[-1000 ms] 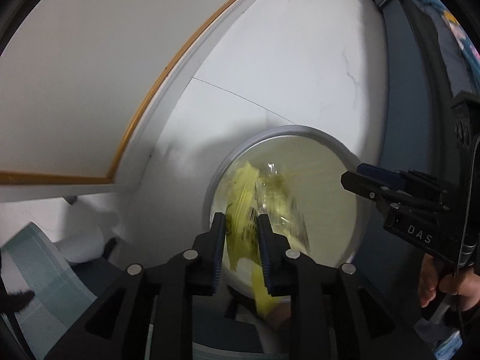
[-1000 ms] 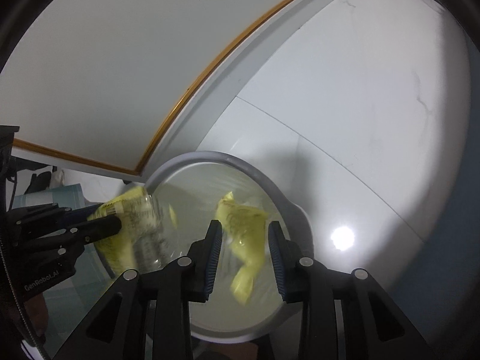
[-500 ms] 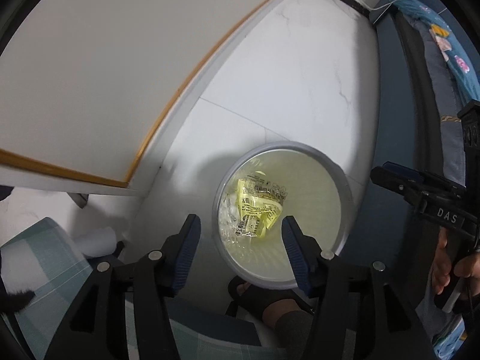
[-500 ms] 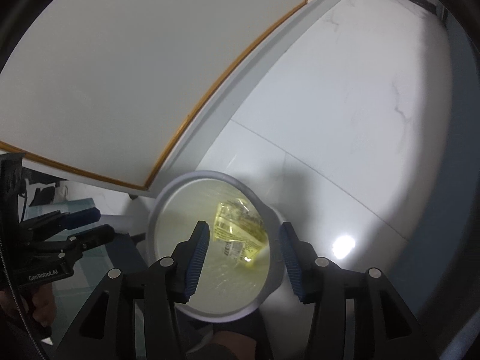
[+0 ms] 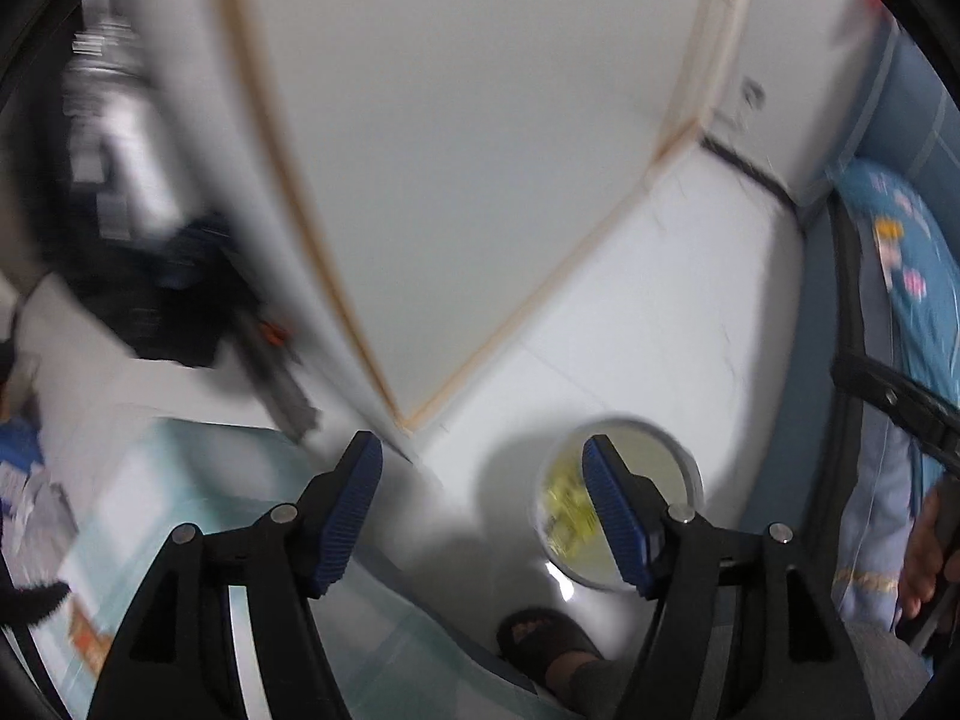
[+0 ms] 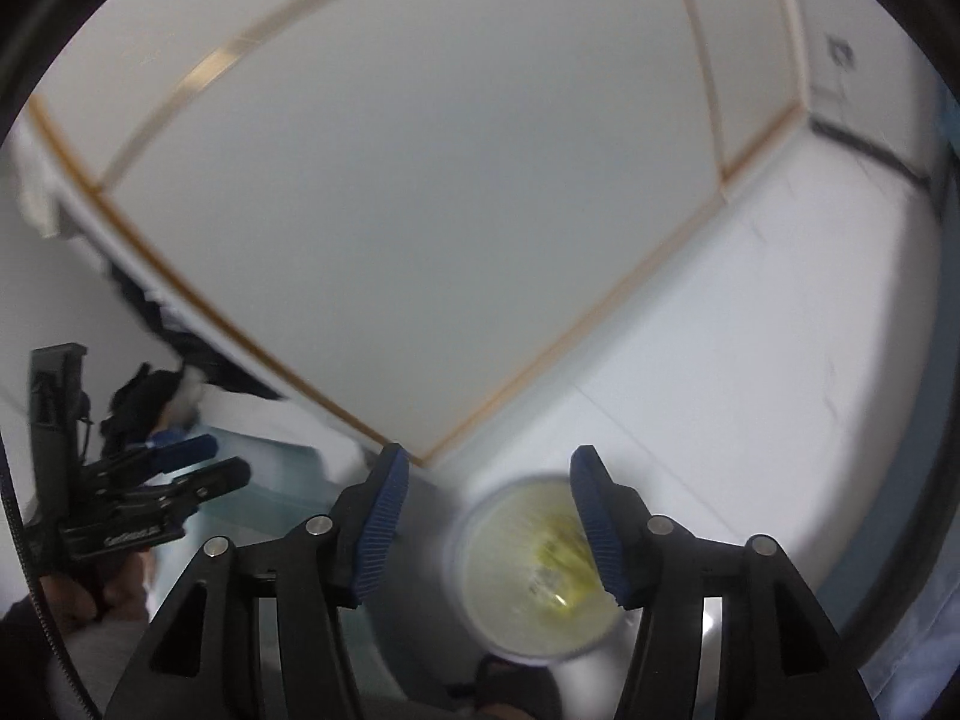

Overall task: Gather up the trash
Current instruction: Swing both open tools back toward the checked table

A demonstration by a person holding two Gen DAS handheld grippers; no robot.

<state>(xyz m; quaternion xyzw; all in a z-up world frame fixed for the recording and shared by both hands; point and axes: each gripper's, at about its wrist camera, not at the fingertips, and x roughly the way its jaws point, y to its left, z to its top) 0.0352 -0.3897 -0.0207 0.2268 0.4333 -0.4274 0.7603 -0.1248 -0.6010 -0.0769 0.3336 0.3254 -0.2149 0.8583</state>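
A round white trash bin (image 5: 690, 480) (image 6: 462, 540) stands on the floor far below both grippers. Crumpled yellow wrappers (image 5: 564, 501) (image 6: 558, 558) lie inside it. My left gripper (image 5: 480, 450) hangs high above the floor with its jaws opening and nothing between the blue pads. It also shows at the left of the right wrist view as the left gripper (image 6: 225, 459), held by a hand. My right gripper (image 6: 489, 456) is likewise high above the bin, jaws opening and empty. The views are blurred.
A white panel with wooden trim (image 5: 480, 180) (image 6: 420, 210) rises behind the bin. A pale green surface (image 5: 150, 510) lies low on the left. A bed with blue bedding (image 5: 900, 276) lines the right side. A foot in a dark slipper (image 5: 546, 636) rests near the bin.
Both grippers let go of the yellow wrappers, which dropped into the bin. Both opened wider and rose, so the bin now looks small and far below.
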